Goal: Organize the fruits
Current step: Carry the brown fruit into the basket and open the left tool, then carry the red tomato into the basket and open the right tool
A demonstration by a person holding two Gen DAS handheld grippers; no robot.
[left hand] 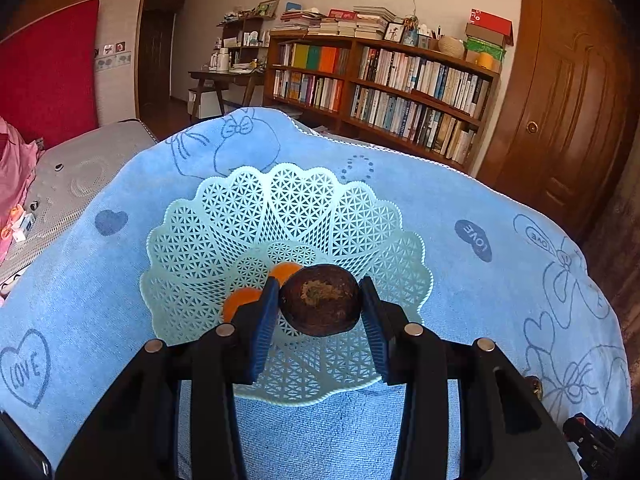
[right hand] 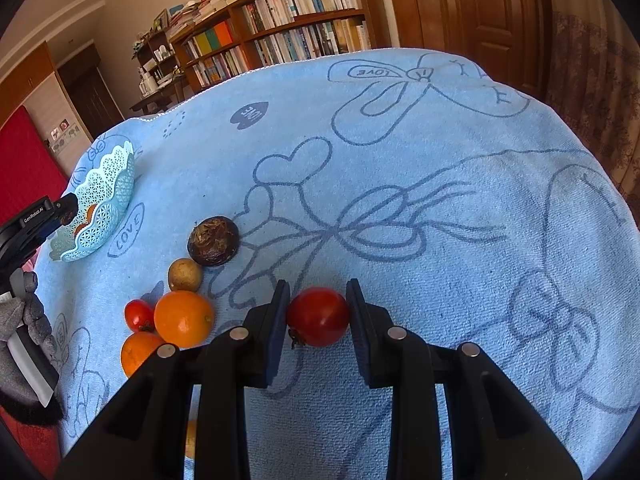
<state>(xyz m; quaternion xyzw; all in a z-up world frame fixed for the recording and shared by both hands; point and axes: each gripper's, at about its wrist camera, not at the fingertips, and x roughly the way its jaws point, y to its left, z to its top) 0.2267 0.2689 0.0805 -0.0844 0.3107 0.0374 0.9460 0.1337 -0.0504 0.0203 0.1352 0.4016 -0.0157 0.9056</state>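
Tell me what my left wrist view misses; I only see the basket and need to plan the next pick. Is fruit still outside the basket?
Observer: Yes. Beside the basket, loose fruit lies on the blue towel: an orange, another orange, a small red tomato, a tan round fruit and a dark brown fruit.
Operator: What is the right hand-held gripper doing?
Observer: The right hand-held gripper has a red tomato between its fingers.
Operator: Is it near the basket?
Observer: No, the basket sits far to its left.
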